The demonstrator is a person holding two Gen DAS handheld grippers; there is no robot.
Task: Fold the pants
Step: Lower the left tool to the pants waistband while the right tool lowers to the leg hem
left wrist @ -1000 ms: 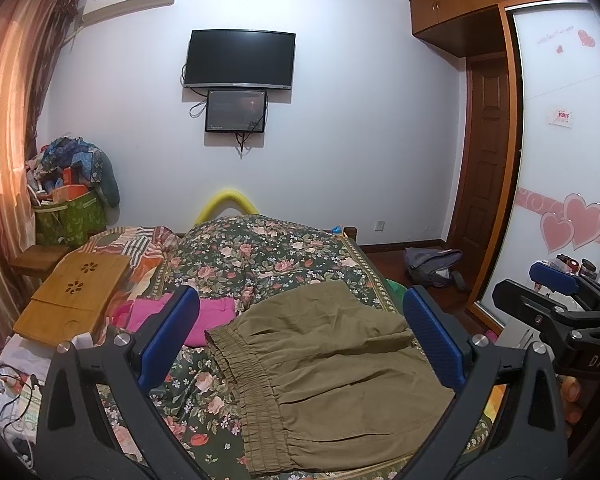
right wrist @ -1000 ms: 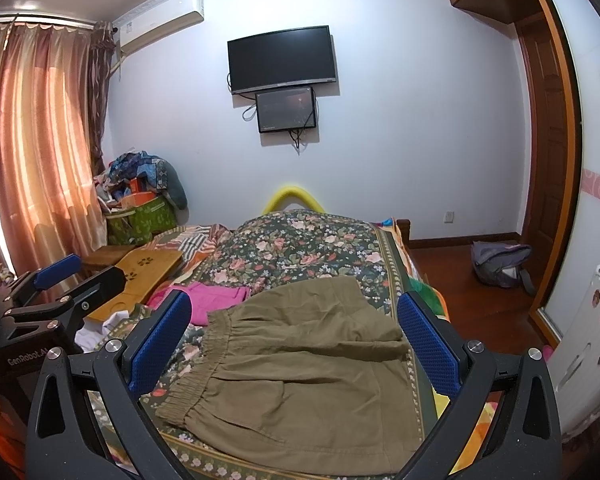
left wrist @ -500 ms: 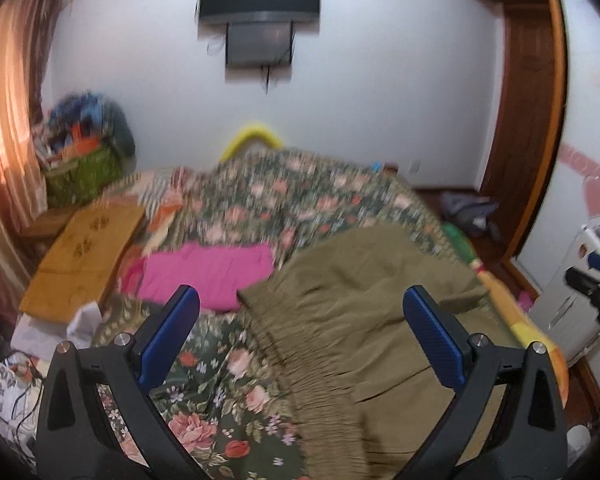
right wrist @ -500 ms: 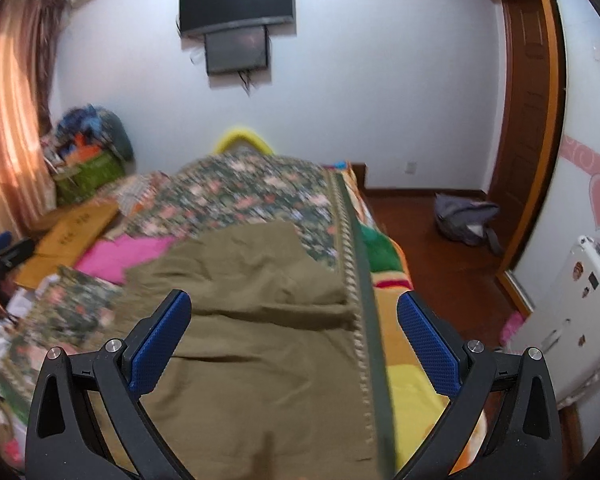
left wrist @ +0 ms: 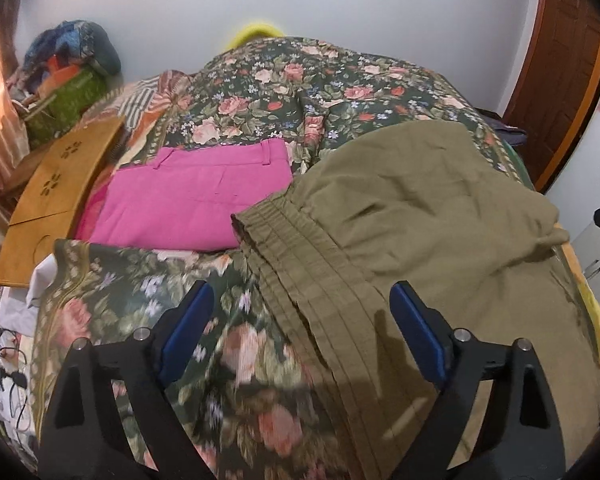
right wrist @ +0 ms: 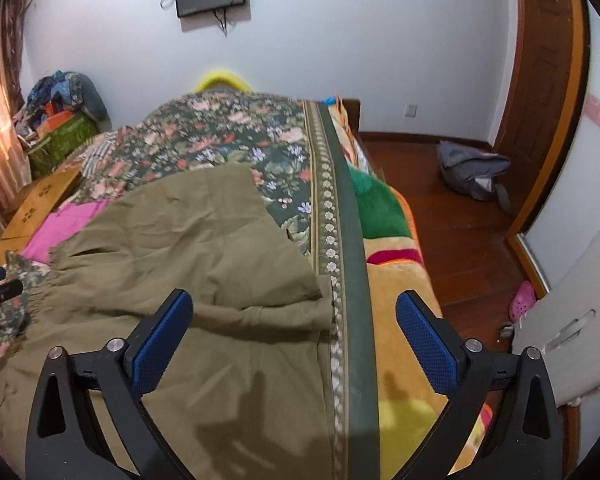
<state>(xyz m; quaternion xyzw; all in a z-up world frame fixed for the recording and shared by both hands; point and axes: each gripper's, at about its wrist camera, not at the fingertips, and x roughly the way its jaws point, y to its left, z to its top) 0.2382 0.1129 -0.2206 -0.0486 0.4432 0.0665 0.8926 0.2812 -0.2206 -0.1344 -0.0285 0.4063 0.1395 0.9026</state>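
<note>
Olive-green pants (left wrist: 420, 232) lie spread on the floral bedspread (left wrist: 284, 92), elastic waistband toward the left. My left gripper (left wrist: 302, 320) is open and empty, just above the waistband (left wrist: 300, 272). In the right wrist view the pants (right wrist: 196, 248) reach the bed's right border. My right gripper (right wrist: 294, 334) is open and empty over the leg hem (right wrist: 296, 312) near that border.
Folded pink pants (left wrist: 192, 200) lie left of the olive ones. A wooden lap tray (left wrist: 56, 188) sits at the bed's left side, a green bag (left wrist: 64, 100) behind it. A yellow-green blanket (right wrist: 396, 264) hangs off the right edge; a grey bag (right wrist: 472, 168) lies on the floor.
Both grippers have tilted down and moved in close over the pants, the left toward the waistband, the right toward the hem at the bed's right edge. Both stay open.
</note>
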